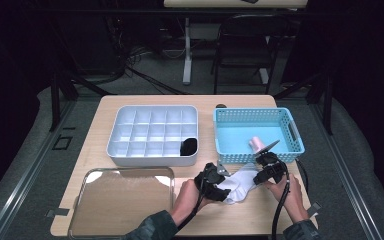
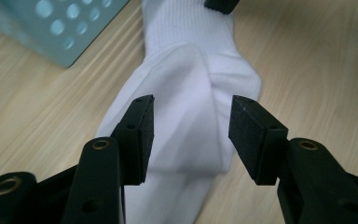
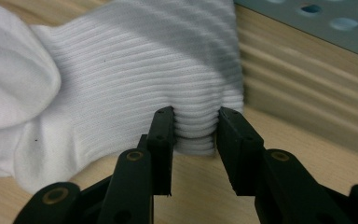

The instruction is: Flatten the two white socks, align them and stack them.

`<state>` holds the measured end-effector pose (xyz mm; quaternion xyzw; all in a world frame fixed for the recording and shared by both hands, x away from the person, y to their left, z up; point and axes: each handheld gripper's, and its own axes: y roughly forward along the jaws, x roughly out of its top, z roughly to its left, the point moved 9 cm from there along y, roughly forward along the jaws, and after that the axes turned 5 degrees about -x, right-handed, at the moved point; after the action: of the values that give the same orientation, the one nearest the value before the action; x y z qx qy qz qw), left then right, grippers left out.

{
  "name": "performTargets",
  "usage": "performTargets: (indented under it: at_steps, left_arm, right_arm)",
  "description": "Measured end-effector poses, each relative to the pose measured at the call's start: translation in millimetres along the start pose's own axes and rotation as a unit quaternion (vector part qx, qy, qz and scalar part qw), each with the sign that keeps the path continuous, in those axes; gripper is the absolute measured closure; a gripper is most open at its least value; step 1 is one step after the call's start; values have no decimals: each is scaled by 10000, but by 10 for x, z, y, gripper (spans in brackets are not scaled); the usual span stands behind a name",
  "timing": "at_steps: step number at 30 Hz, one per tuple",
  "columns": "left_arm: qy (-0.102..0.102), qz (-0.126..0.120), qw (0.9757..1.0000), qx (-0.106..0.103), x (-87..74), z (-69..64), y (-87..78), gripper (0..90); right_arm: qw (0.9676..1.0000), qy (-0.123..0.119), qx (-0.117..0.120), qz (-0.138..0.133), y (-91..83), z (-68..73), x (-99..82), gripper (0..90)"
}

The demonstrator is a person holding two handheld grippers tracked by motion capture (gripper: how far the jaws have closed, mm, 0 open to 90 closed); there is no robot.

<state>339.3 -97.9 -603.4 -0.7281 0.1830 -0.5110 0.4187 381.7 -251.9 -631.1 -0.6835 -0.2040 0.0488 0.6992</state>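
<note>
A white sock (image 1: 243,183) lies crumpled on the table (image 1: 240,215) near the person, just in front of the blue basket (image 1: 257,134). The right claw (image 3: 195,127) pinches the ribbed cuff of the sock between its pads, bunching the fabric. The left claw (image 2: 191,133) hangs over the folded foot end with its jaws parted, the pads apart from the cloth on either side and gripping nothing. To the left sit a white divided tray (image 1: 152,135) and, nearer, a flat metal tray (image 1: 122,200).
</note>
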Motion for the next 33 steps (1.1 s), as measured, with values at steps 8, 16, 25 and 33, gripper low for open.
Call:
performTargets:
  at_steps: [8,16,25,33]
  left_arm:
    - [254,535,9981,171,131,-1,325,562]
    - [222,555,9981,155,59,53,413,746]
    - [126,-97,9998,-79,48,40,224,862]
    - [145,-616,9979,112,13,29,-46,862]
  right_arm:
    - [10000,11,25,11,-4,12,-3,667]
    - [10000,-6,-12,9,-2,8,-3,667]
    - [10000,-18,31,23,-4,9,-4,668]
    - [10000,-54,-19,30,-2,-1,-6,667]
